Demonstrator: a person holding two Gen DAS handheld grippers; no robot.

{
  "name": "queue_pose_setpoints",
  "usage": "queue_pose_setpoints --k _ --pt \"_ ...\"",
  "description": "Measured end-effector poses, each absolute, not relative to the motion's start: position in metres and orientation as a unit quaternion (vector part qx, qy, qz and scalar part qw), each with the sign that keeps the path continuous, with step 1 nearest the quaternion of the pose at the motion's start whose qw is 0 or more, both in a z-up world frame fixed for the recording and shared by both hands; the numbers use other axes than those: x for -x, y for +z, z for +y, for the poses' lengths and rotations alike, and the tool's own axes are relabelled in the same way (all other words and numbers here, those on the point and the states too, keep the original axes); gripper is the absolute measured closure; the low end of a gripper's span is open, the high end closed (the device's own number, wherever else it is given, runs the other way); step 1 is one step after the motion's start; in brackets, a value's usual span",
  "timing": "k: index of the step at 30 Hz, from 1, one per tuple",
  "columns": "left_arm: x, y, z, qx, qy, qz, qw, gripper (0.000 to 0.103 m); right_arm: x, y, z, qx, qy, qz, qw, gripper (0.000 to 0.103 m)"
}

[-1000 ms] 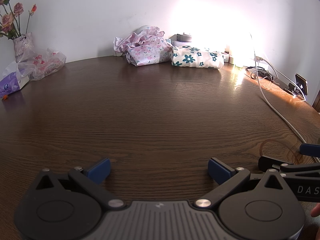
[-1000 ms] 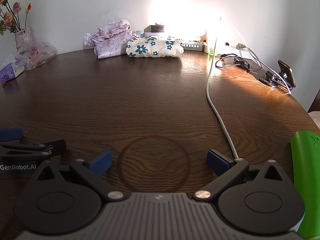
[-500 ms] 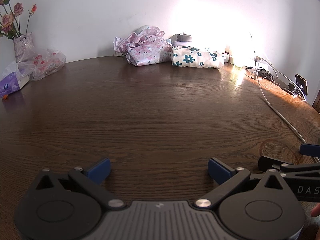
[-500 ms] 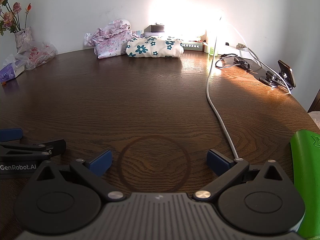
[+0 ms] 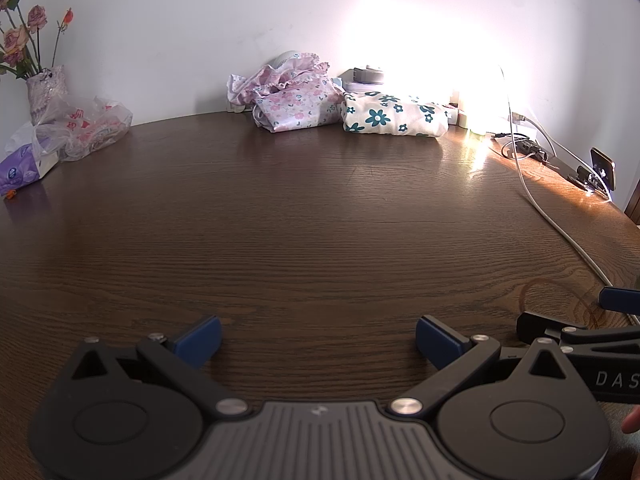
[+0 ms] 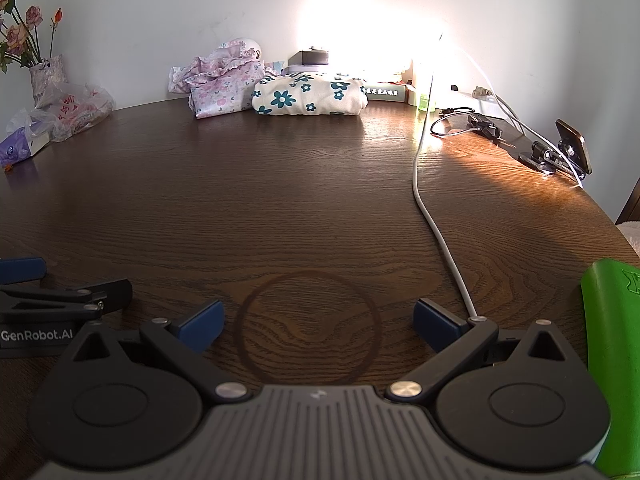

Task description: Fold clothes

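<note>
Two folded garments lie at the far edge of the dark wooden table (image 5: 304, 216) against the wall: a pink floral bundle (image 5: 294, 98) and, to its right, a cream cloth with teal flowers (image 5: 394, 116). The right wrist view shows the same pink bundle (image 6: 222, 86) and cream cloth (image 6: 310, 96). My left gripper (image 5: 318, 338) rests low at the near edge, open, nothing between its blue pads. My right gripper (image 6: 318, 322) sits beside it, also open and empty, over a ring mark in the wood. Each gripper appears at the edge of the other's view.
A vase of roses (image 5: 44, 88), a plastic bag (image 5: 86, 126) and a tissue pack (image 5: 24, 168) stand at the far left. A white cable (image 6: 434, 220) runs down the right side, past a phone on a stand (image 6: 568, 146). A green object (image 6: 612, 364) lies at the near right.
</note>
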State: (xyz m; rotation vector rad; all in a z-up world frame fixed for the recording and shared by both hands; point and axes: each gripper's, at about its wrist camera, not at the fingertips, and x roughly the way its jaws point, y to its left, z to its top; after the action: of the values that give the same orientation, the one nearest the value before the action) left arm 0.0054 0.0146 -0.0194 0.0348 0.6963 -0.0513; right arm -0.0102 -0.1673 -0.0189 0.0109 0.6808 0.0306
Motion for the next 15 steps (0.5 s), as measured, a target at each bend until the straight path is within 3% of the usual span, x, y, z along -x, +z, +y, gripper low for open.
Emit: queue_pose_setpoints --k 15 --pt "-0.0055 -0.0193 0.0146 -0.017 -0.025 0.341 0.940 0.000 0.0107 -0.0185 -0.1678 -0.007 0.015 0.334 0.942 0.000"
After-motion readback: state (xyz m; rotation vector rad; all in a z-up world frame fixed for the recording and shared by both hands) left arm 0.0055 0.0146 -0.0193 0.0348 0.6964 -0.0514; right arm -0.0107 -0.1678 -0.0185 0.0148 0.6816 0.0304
